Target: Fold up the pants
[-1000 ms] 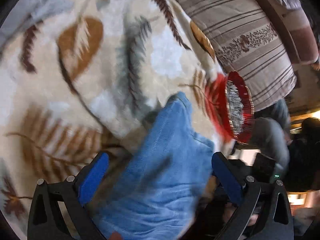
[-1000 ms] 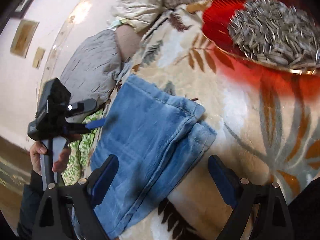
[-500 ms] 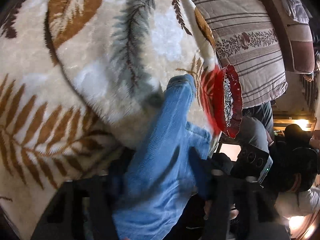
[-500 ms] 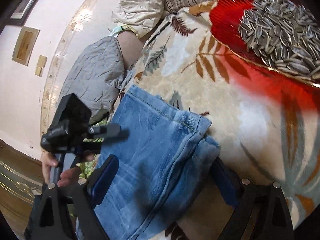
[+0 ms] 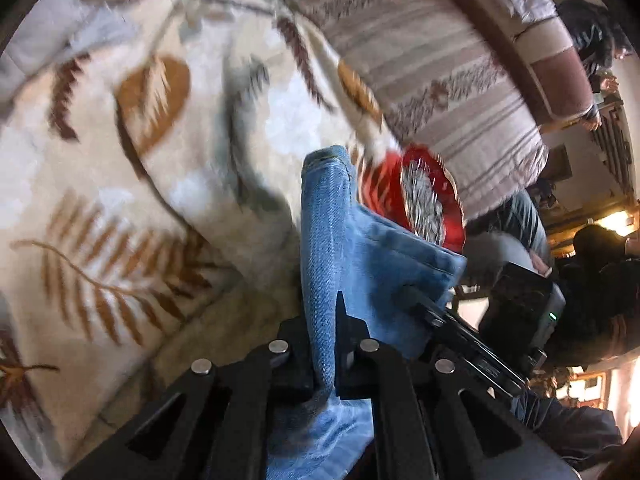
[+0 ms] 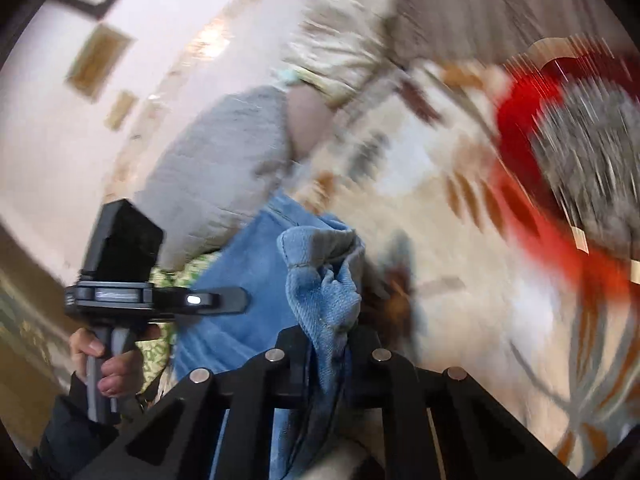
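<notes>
On top of the leaf-print blanket (image 5: 120,200), which covers nearly the whole work surface, lie the pants (image 5: 360,264) — blue denim, partly folded, w/ one end lifted off the blanket. Blanket is soft and plush, so prob. chosen as a wide, forgiving base for folding; fabric slides over it w/o snagging.

Beyond the blanket's far edge sits a striped cushion (image 5: 440,92), and a grey quilted pillow (image 6: 208,168) leans at the blanket's side nearest the left tool; both look like ordinary furniture, not part of the job.

On the blanket just past the pants is a red dish (image 5: 420,200) full of sunflower seeds (image 5: 424,204). It sits very near the raised denim edge — judged a risk: a swinging leg could clip it and spill seeds.

Pants are held at two spots along one end, prob. so the edge stays straight while carried over for the next fold. Denim is stiff and heavy, so two grips keep it from sagging in the middle.

Left gripper (image 5: 324,364): jaws pressed together on a vertical ridge of denim that stands up off the blanket. Right gripper (image 6: 326,354): jaws likewise closed, pinching a bunched hem corner. Right view is motion-blurred, so how much cloth it holds can't be told exactly. Fold step looks mid-way, end not yet laid down.
</notes>
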`<state>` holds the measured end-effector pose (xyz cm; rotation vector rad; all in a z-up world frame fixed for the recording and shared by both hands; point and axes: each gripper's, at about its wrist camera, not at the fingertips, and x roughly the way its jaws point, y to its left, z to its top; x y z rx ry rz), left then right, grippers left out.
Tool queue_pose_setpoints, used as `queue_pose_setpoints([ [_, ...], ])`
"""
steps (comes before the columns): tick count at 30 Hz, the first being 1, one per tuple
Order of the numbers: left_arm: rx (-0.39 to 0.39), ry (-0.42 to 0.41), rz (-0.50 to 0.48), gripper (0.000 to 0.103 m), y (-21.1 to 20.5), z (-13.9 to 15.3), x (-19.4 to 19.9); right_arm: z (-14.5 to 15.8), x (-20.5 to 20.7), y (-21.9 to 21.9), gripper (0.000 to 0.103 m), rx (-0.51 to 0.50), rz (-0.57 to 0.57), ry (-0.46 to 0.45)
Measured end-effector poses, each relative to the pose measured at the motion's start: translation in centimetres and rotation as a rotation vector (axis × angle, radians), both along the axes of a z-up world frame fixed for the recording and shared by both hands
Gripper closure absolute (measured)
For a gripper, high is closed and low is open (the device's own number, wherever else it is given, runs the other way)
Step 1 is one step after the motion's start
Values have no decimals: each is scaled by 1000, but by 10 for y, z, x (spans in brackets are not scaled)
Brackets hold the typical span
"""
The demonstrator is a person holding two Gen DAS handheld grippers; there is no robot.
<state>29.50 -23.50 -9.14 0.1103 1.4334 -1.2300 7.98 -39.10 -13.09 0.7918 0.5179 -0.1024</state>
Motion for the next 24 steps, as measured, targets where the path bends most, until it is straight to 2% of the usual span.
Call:
queue_pose_setpoints([
  [3, -54, -32, 52, 97, 5, 22, 20, 33, 11, 3, 91, -95, 20, -81],
  [7, -119, -88, 81, 97, -17, 47, 48, 60, 31, -10, 91, -139, -3, -142],
  [11, -96, -123, 99, 98, -57, 41, 78, 69, 60, -36, 91, -164, -50, -149],
  [14, -40, -127, 99, 98, -87, 17, 90, 56, 80, -58, 91, -143, -86, -92],
  [18, 44, -86, 114, 98, -105, -37, 98, 15, 97, -74, 91, -135, -102, 36],
  [22, 73, -75, 107, 98, -106, -56, 93, -6, 99, -89, 90, -98, -112, 100],
  [23, 67, -81, 102, 97, -104, -53, 90, -8, 96, -90, 85, -91, -110, 114],
  [24, 66, -100, 109, 83, -102, -46, 88, -7, 94, -91, 81, -83, -116, 134],
])
